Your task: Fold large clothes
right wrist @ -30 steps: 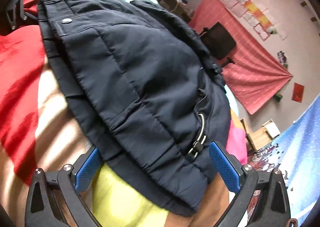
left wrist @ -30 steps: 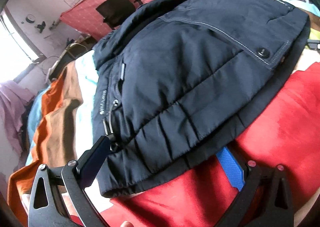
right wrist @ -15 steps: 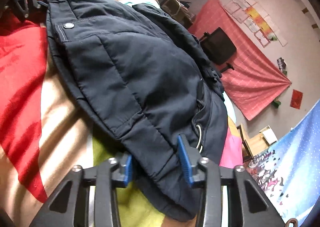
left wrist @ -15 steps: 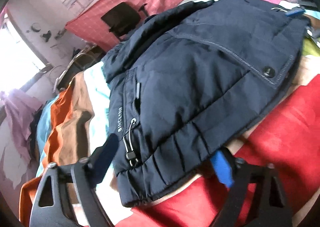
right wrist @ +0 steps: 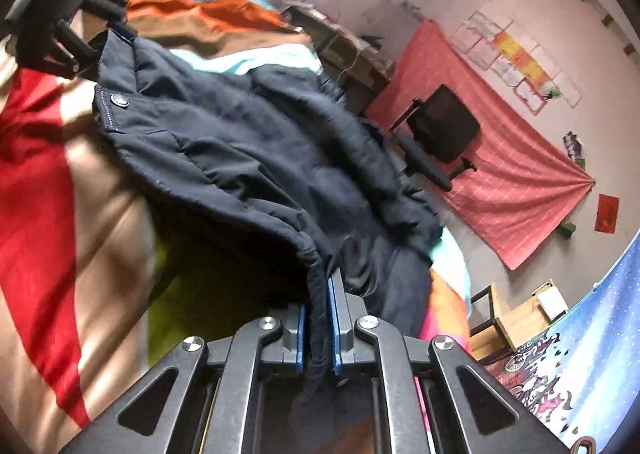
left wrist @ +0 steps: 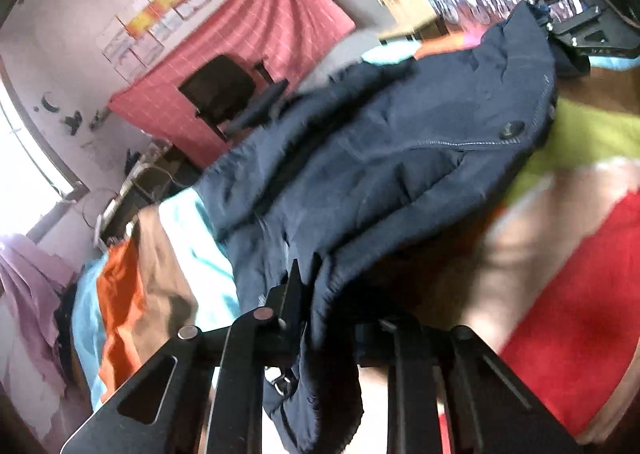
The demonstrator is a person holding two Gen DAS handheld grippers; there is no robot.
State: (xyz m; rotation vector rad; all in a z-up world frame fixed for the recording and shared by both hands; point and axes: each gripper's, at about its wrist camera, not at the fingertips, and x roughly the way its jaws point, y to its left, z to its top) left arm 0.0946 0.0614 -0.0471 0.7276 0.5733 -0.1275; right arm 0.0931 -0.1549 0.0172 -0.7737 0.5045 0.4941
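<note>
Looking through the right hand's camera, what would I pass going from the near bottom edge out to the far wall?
Right gripper clamped on the hem → navy jacket → black office chair → pink-red cloth hung on the wall → paper sheets pinned above it.

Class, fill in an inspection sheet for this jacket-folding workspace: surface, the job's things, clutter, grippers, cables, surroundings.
Surface: bed covered with a striped blanket in red, tan, lime, orange and turquoise.
Job's things: navy jacket, hem edge lifted off the blanket at both ends, snap button showing.
Clutter: purple cloth heaped at the bed's far end.
Grippers: left gripper shut on the jacket hem; right gripper shut on the hem's other end, blue pads pinching fabric.
Cables: thin wires near the desk, too blurred to trace.
Surroundings: black office chair, red wall cloth, papers on the wall, bright window.
</note>
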